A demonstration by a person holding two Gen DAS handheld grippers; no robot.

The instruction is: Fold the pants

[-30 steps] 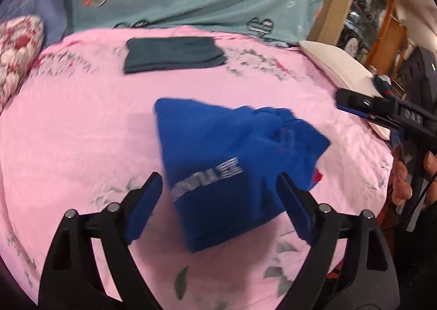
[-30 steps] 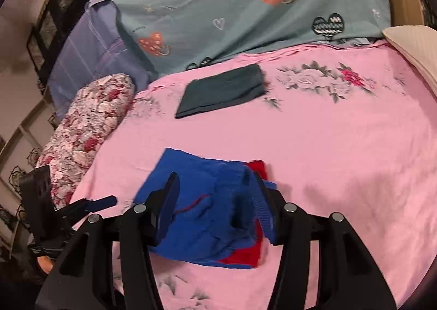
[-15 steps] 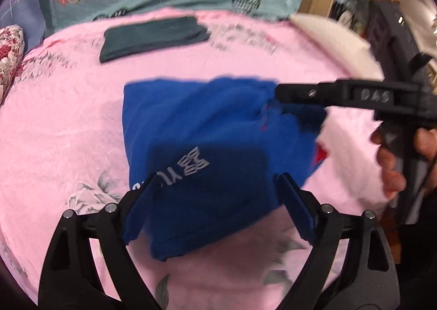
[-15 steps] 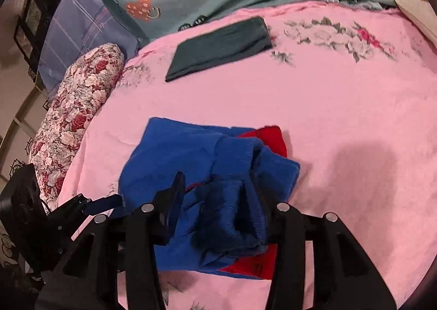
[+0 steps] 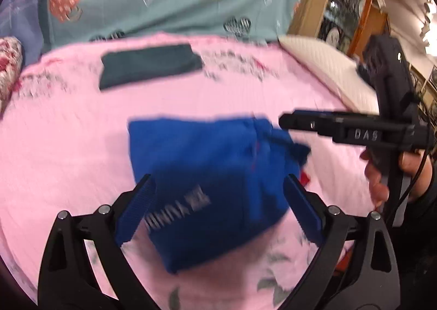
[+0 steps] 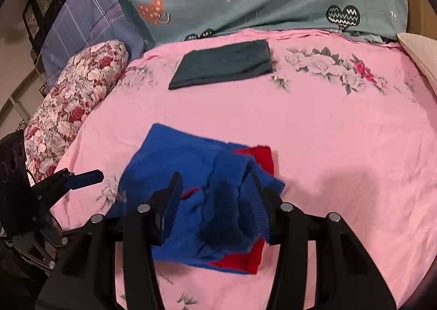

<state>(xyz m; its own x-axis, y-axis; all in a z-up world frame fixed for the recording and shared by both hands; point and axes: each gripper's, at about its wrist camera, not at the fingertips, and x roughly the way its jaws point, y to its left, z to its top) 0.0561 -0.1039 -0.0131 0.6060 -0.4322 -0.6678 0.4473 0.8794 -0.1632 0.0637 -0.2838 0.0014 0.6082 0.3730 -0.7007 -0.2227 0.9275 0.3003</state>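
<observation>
Watching the blue pants (image 6: 174, 173), folded near the bed's (image 6: 341, 146) front edge. Left gripper (image 5: 218, 200) is opening wide, empty. Right gripper (image 6: 215, 195) half open around the bunched waistband; can't tell if it's pinching. Lifting risks unrolling the fold.

Open pink sheet (image 6: 341, 130) right of blue pants (image 6: 174, 162).

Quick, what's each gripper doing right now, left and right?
Left gripper: jaws opening wide over the blue pants, gripping nothing.
Right gripper: jaws opening, bunched pants fabric between them; grip cannot be told.
</observation>
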